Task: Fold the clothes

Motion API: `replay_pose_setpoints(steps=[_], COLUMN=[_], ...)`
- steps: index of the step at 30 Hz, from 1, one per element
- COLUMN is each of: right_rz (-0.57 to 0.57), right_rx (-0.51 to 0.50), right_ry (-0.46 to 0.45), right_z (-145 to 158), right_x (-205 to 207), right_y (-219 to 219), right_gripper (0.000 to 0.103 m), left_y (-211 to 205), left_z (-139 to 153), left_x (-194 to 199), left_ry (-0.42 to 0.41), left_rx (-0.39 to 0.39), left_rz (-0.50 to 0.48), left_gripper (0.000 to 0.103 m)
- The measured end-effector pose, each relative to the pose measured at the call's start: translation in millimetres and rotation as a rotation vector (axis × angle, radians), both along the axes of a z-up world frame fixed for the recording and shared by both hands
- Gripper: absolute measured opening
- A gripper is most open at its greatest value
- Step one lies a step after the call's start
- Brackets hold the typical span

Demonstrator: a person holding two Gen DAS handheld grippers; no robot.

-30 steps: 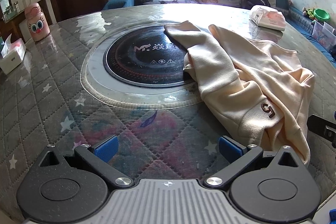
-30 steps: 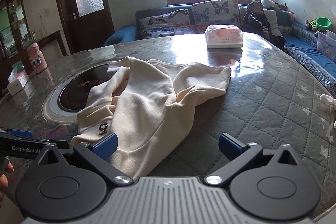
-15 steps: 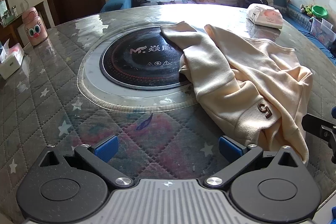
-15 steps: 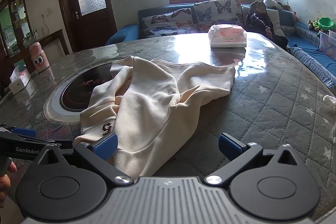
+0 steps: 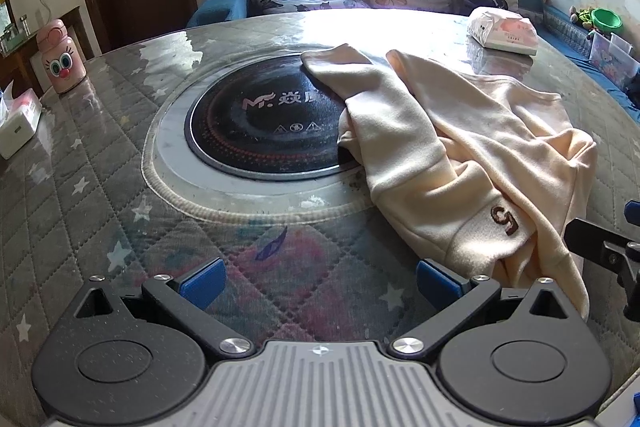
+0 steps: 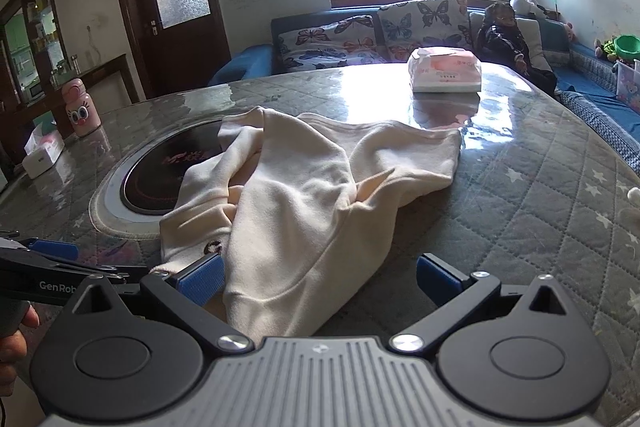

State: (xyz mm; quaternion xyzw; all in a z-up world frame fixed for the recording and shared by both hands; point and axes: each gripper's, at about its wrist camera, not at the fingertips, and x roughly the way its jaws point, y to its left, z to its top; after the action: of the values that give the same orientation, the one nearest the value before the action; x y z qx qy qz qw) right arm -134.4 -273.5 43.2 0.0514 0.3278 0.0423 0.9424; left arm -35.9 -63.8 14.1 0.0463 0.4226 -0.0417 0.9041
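A cream garment (image 5: 452,155) with a small brown logo lies crumpled on the round quilted table (image 5: 80,187), partly over the black hotplate (image 5: 264,123). My left gripper (image 5: 318,285) is open and empty above the table's near edge, left of the garment's near end. My right gripper (image 6: 318,281) is open, with the garment's near hem (image 6: 280,283) lying between its fingers. In the right wrist view the garment (image 6: 312,187) spreads toward the far right.
A pink tissue pack (image 5: 504,31) lies at the far right of the table. A pink bottle (image 5: 60,57) and a white tissue box (image 5: 18,123) stand at the left edge. A sofa (image 6: 360,31) runs behind the table.
Both grippers have moved a little forward toward the garment. The garment's near hem now lies further in between the right gripper's fingers. Both stay open.
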Motion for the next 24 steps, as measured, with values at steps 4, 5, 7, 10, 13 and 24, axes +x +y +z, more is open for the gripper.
replay_pose_setpoints(steps=[4, 5, 7, 10, 13, 24], right_rz=[0.008, 0.009, 0.011, 0.019, 0.029, 0.068], right_rx=[0.007, 0.008, 0.011, 0.017, 0.007, -0.039], right_ry=[-0.004, -0.005, -0.006, -0.010, -0.021, -0.065], right_z=[1.6, 1.9, 2.5, 3.3, 5.6, 18.8], right_x=[6.4, 8.4, 12.4, 18.7, 26.2, 64.5], right_y=[0.9, 1.1, 1.6, 2.0, 3.5, 5.6], right_gripper=[0.103, 0.103, 0.103, 0.103, 0.103, 0.096], left_y=[-0.4, -0.5, -1.1, -2.9, -4.3, -12.2], left_z=[1.5, 2.0, 3.4, 4.9, 5.7, 10.2], left_x=[4.6, 6.4, 10.3, 16.5, 23.4, 50.7], left_ry=[-0.005, -0.007, -0.011, -0.018, -0.022, -0.083], left_rx=[0.004, 0.005, 0.006, 0.011, 0.008, -0.036], left_rz=[-0.002, -0.003, -0.005, -0.010, -0.018, -0.066], left_gripper=[0.103, 0.103, 0.103, 0.103, 0.103, 0.103])
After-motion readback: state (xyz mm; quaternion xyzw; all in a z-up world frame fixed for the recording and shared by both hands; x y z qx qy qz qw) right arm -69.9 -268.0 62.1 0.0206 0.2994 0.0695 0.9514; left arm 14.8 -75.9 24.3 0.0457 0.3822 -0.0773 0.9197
